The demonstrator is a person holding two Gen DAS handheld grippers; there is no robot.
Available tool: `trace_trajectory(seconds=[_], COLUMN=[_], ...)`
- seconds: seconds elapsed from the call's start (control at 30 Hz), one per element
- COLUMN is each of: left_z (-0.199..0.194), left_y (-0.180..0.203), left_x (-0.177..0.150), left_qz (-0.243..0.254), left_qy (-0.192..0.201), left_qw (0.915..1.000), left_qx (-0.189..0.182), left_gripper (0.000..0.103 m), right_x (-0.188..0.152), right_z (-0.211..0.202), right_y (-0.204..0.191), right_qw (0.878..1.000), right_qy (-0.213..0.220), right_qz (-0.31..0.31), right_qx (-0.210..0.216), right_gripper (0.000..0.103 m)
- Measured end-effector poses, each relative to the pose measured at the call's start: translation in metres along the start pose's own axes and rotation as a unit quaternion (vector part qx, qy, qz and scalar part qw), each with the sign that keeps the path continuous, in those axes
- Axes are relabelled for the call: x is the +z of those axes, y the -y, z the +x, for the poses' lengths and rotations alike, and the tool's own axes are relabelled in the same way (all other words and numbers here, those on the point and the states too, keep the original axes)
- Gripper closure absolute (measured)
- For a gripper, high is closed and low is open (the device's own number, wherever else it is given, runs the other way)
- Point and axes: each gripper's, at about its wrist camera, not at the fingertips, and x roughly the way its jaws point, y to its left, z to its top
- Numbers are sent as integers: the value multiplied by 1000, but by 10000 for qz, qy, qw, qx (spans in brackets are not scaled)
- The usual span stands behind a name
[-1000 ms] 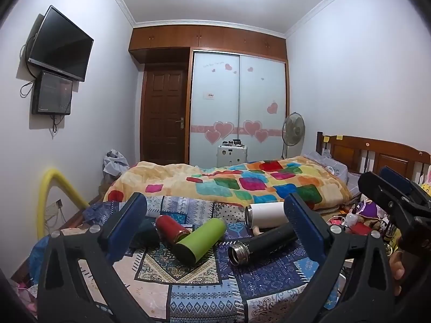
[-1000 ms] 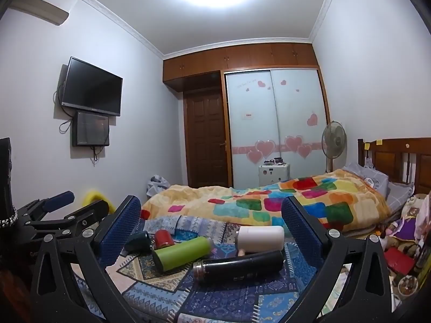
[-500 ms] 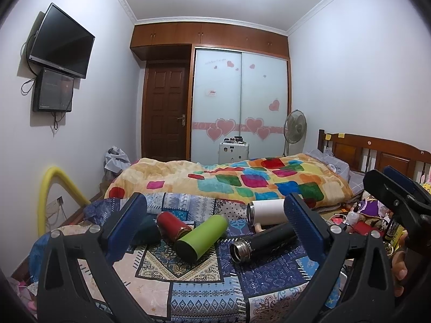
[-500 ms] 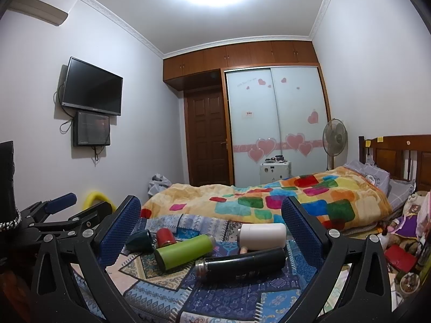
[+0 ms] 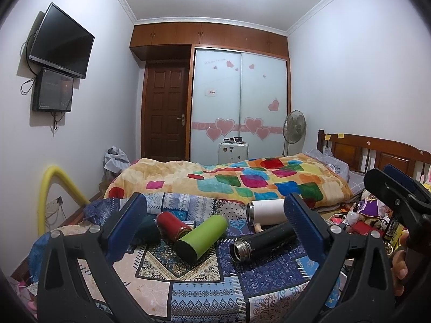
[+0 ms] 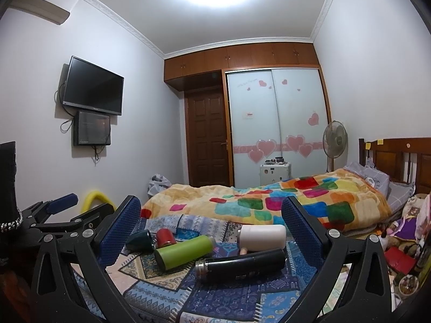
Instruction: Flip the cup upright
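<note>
Cups nearer | green cup [image 5: 201,238] lying ahead of spread left hand-held gripper [image 5: 215,226]

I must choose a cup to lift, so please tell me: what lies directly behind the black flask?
Behind the black flask lies the white cup on its side on the patterned cloth. A small wooden-looking piece shows between them; its remainder is hidden.

Nothing here can be read for certain. The left wardrobe door [image 5: 216,102] carries a line of small script near its top and a small white label [image 5: 210,91] with a red mark, both too small to make out. The black flask [image 6: 242,266] lying on the patterned cloth [image 6: 215,304] shows pale print on its side, too blurred to read.
</note>
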Motion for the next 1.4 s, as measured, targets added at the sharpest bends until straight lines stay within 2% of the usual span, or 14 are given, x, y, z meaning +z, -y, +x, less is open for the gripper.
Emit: trace_trajectory(seconds=[1.17, 1.4], left_z=[1, 11], left_y=[-3, -5], left_x=[-2, -7], left_qz=[-31, -24], left_qy=[9, -32], left_qw=[10000, 10000], left_qx=[14, -6], left_gripper=[0, 0], right_x=[-1, -7], right_z=[5, 18], right_y=[1, 3], right_qw=[10000, 9995], right_qy=[-65, -278], right_qz=[29, -100], right_qx=[26, 53], right_gripper=[0, 0])
